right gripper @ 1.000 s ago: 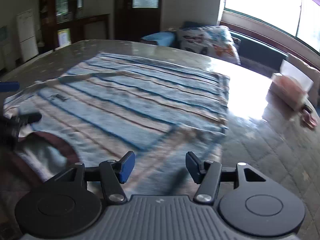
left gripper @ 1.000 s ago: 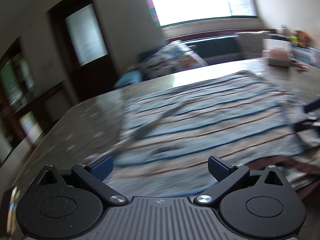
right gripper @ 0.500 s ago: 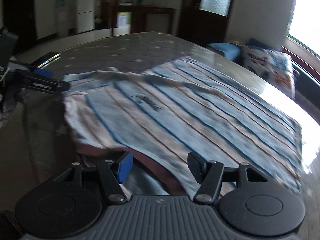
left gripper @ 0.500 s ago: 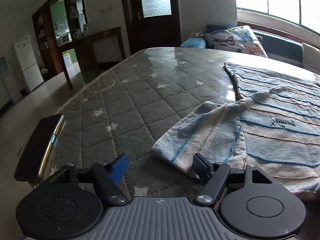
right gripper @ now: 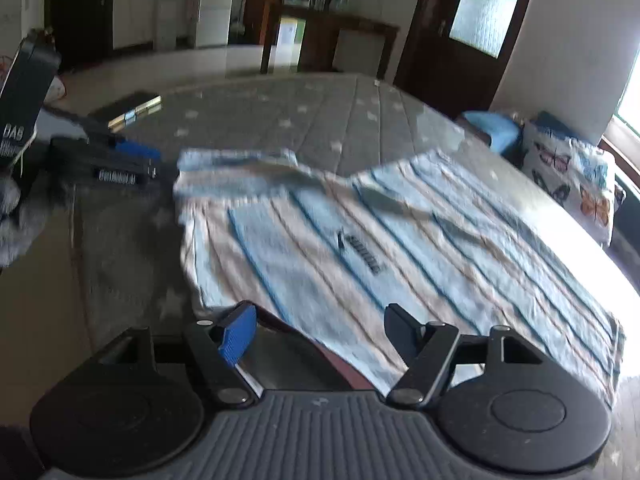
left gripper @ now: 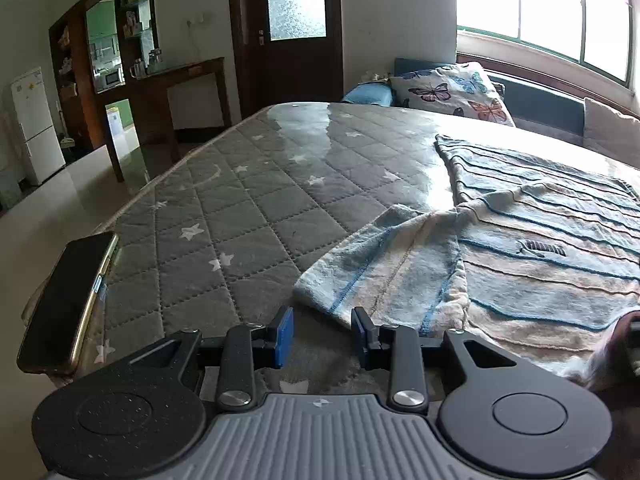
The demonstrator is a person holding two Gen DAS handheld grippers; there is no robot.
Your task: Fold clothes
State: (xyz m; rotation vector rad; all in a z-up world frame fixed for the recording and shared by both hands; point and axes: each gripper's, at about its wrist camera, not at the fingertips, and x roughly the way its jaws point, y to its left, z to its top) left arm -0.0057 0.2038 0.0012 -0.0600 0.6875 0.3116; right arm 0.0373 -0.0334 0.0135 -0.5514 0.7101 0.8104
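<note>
A blue and beige striped T-shirt [left gripper: 540, 248] lies flat on the quilted grey table, its short sleeve [left gripper: 384, 268] spread to the left. My left gripper [left gripper: 322, 338] is open, low over the table just in front of the sleeve's hem, empty. The shirt also shows in the right wrist view [right gripper: 400, 248]. My right gripper [right gripper: 320, 332] is open and empty above the shirt's dark red collar [right gripper: 332, 356]. The left gripper [right gripper: 132, 160] shows there at the sleeve's tip.
A dark phone [left gripper: 64, 304] lies at the table's left edge. The quilted star-patterned table cover [left gripper: 256, 208] stretches far to the left and back. A butterfly pillow [left gripper: 448, 92] and a bench stand behind the table under the window.
My left gripper has swung left from over the shirt body to the sleeve and narrowed its opening. My right gripper has swung left to the collar end of the shirt.
</note>
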